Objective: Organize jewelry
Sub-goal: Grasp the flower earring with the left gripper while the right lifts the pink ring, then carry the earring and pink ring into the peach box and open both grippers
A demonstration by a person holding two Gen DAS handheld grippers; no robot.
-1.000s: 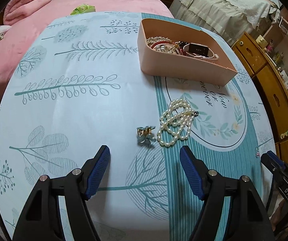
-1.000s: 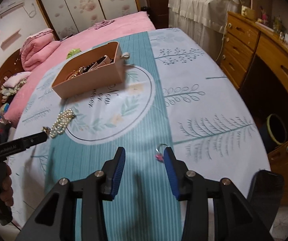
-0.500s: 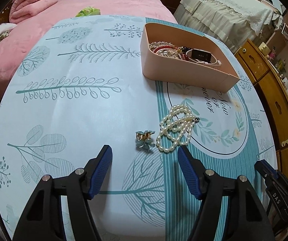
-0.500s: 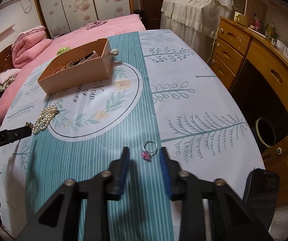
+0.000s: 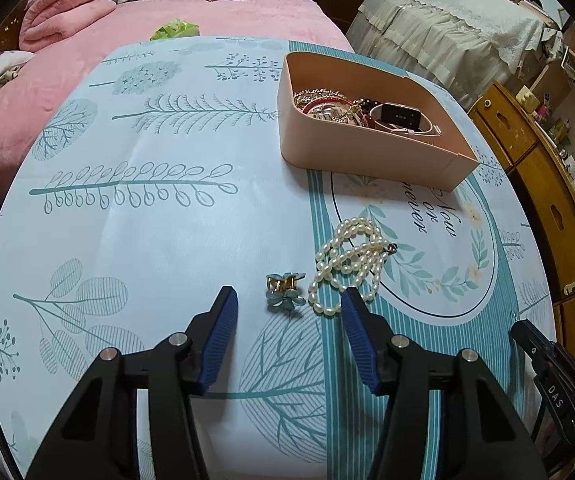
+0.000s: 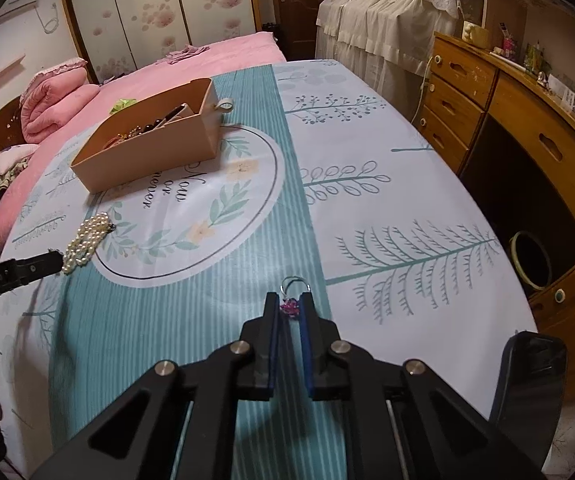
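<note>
A pink box [image 5: 367, 148] holding several pieces of jewelry and a watch stands on the table; it also shows in the right wrist view [image 6: 147, 152]. A pearl necklace [image 5: 347, 264] and a blue flower hair clip [image 5: 285, 294] lie in front of my open left gripper [image 5: 287, 320], the clip between its fingertips. In the right wrist view the pearls [image 6: 87, 240] lie at the left. My right gripper [image 6: 290, 312] is shut on a silver ring with a pink stone [image 6: 291, 304] at table level.
The table wears a tree-print cloth with a teal stripe [image 6: 191, 320]. A pink bed [image 5: 87, 60] lies beyond the table. Wooden drawers [image 6: 527, 120] stand to the right. The left gripper's finger [image 6: 27, 268] shows at the left of the right wrist view.
My right gripper has closed its fingers around the ring. My left gripper has moved forward toward the hair clip and pearls, still open.
</note>
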